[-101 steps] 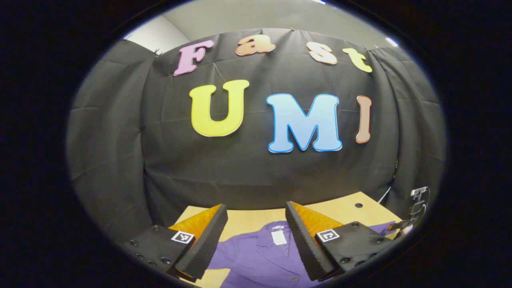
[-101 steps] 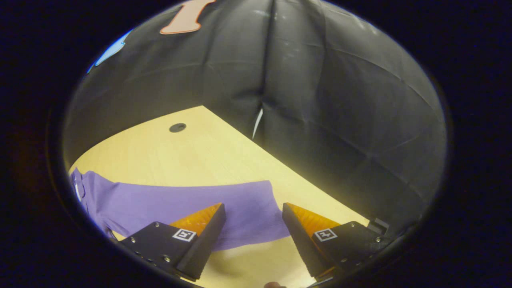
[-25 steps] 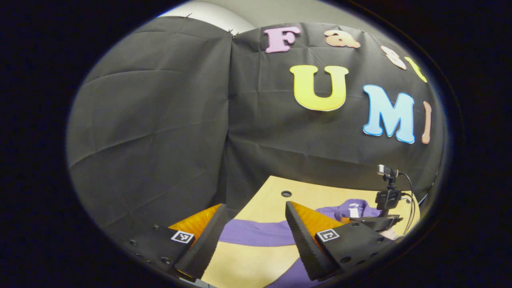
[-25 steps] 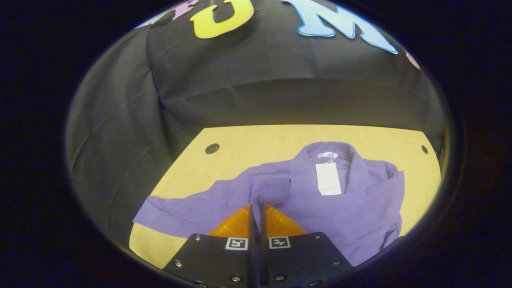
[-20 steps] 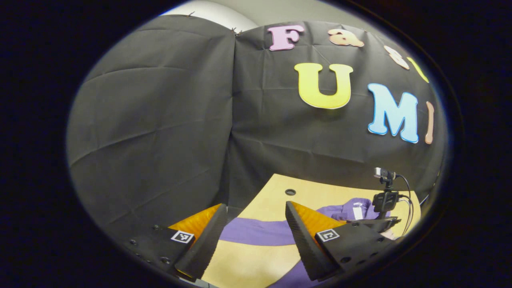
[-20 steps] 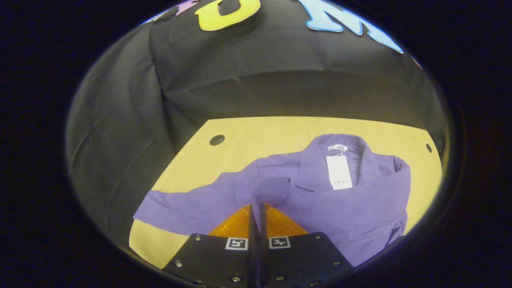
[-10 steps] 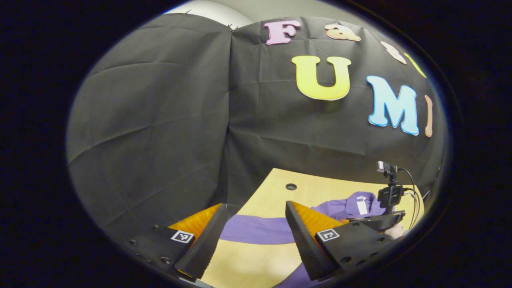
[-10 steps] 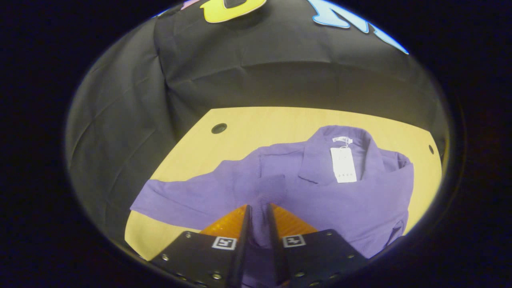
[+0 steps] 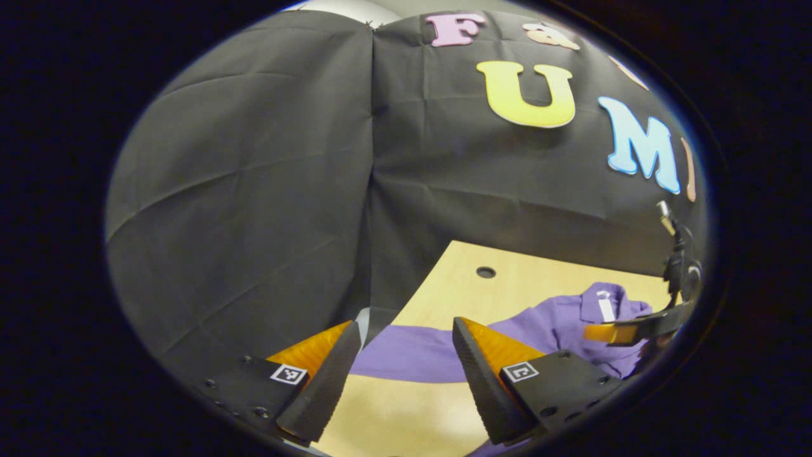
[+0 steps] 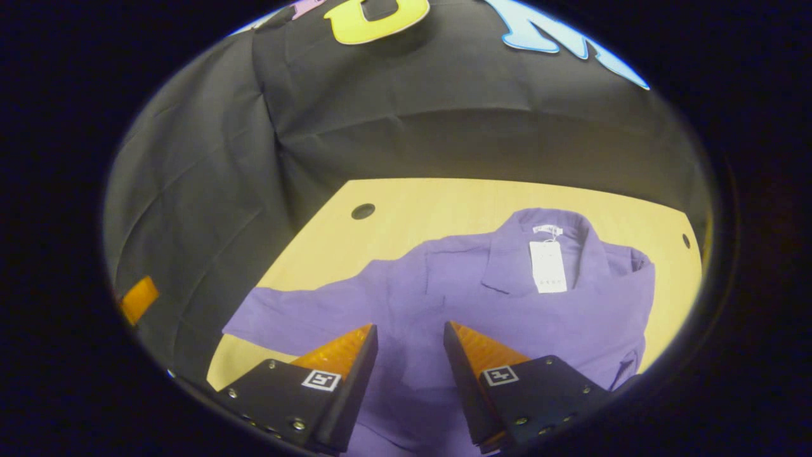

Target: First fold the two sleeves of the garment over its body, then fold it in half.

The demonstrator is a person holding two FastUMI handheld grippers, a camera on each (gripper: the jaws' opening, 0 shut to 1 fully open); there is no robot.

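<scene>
One purple collared jacket lies face up on the pale wooden surface, collar toward the booth's back wall, with one white hang tag at its neck. One sleeve stretches flat out toward the surface's near left corner; the other sleeve is folded in over the body along the jacket's far side. Two round holes show in the surface, one near its back left corner and one near the back right edge.

Two hand-held grippers are at work. The right hand-held gripper hovers low over the jacket's front with its fingers moderately apart and nothing between them. The left hand-held gripper sits near the surface's left edge with its fingers spread wide and empty, the outstretched sleeve lying beyond them.

In the left gripper view the other hand-held gripper is cut off at the rim, its camera mount and cable hard to make out. The jacket's hem falls below both views. In the right gripper view, a small orange piece at the left rim is too cropped to identify.

Black creased cloth walls the booth on the back and left sides.
</scene>
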